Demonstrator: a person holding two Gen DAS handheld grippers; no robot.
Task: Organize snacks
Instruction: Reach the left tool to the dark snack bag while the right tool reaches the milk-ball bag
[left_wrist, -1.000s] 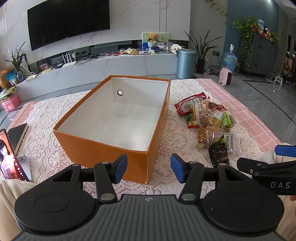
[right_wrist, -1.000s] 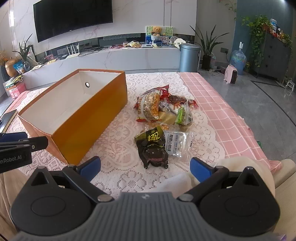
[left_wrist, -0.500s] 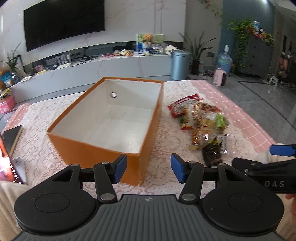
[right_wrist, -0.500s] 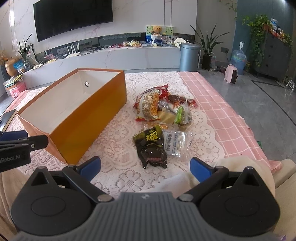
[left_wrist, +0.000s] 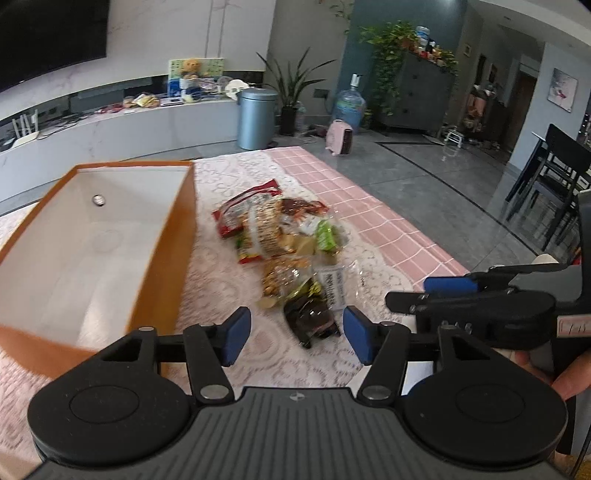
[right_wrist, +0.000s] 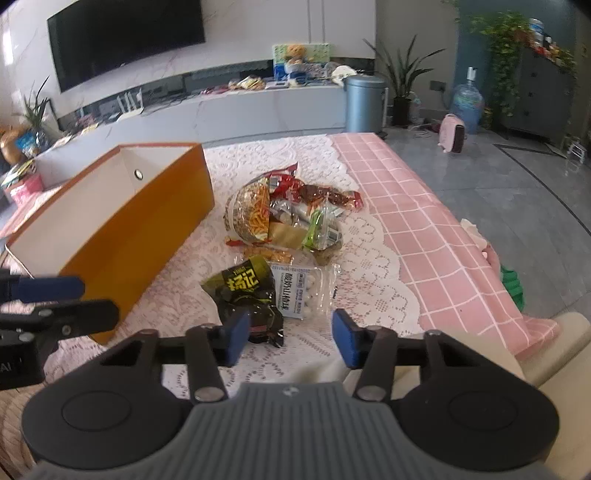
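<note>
While the orange box (right_wrist: 122, 221) is standing empty, the dark snack packet (right_wrist: 251, 299) is being found just right of it, nearest the right gripper (right_wrist: 288, 339). That gripper's jaws, just narrowed, are being held partly apart and empty; the left gripper (left_wrist: 295, 334) is likewise being held apart, gripping nothing.

An open orange cardboard box with a white inside (left_wrist: 173, 236) sits left of a heap of crinkly snack packets (left_wrist: 284, 243) on white lace cloth (left_wrist: 221, 291). The black left gripper (left_wrist: 293, 334), blue-padded, jaws apart and just widened, hovers before a dark packet (left_wrist: 312, 319).
</note>
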